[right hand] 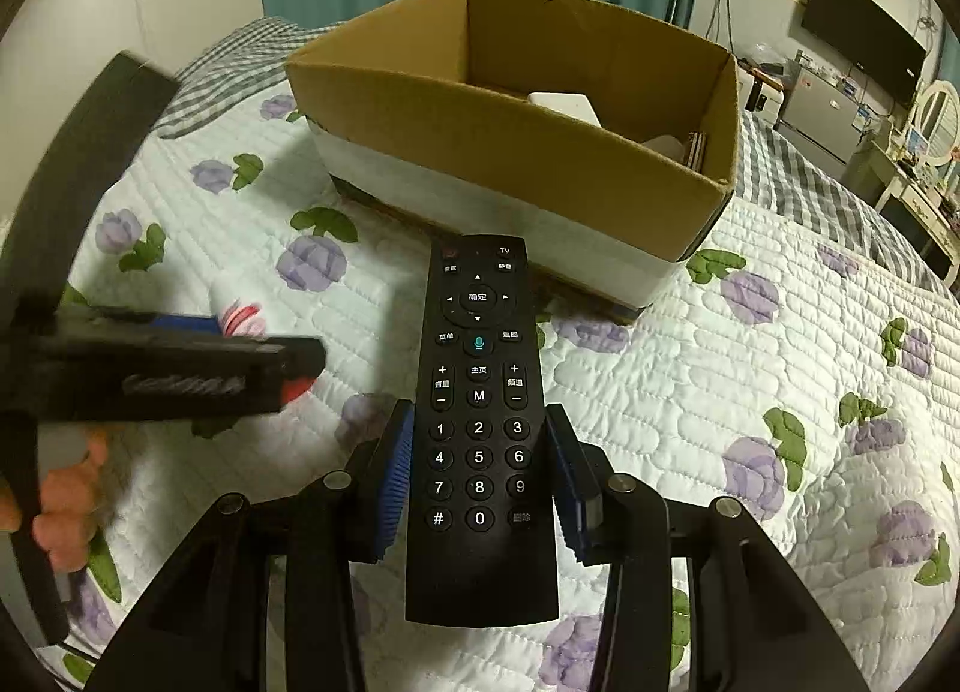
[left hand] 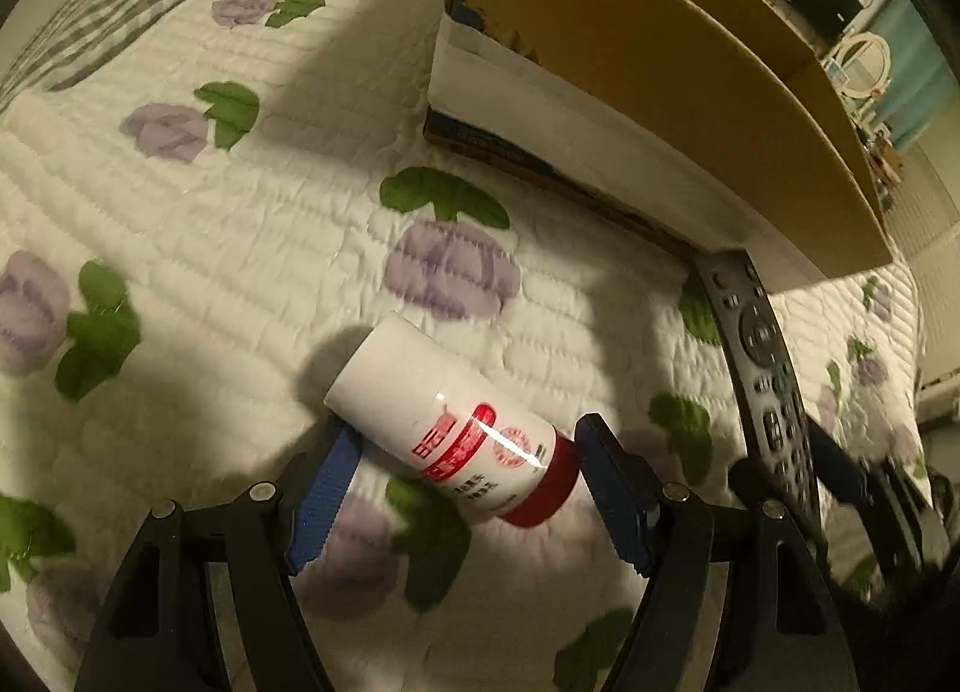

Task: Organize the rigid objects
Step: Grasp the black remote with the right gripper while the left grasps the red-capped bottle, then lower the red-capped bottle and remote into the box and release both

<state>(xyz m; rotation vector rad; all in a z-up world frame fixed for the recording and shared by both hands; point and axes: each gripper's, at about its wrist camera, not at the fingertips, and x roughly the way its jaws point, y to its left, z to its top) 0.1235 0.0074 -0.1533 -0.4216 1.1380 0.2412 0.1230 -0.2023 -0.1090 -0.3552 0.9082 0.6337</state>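
A white bottle point(left hand: 444, 410) with a red cap and red label lies on its side on the flowered quilt. My left gripper point(left hand: 468, 431) is open around it, one blue pad at its base and the other by the cap. In the right wrist view only a little of the bottle point(right hand: 240, 317) shows behind the blurred left tool. My right gripper point(right hand: 479, 413) is shut on a black remote control point(right hand: 477, 392), pads pressing its long sides at the number keys. The remote's top end points at the cardboard box point(right hand: 600, 152). The remote point(left hand: 762, 368) also runs along the right side of the left wrist view.
The open cardboard box point(left hand: 690, 110) stands on the bed just beyond both grippers, with a white item point(right hand: 567, 104) and other small things inside. A hand point(right hand: 60, 506) holds the left tool. A TV, a mirror and furniture line the right wall.
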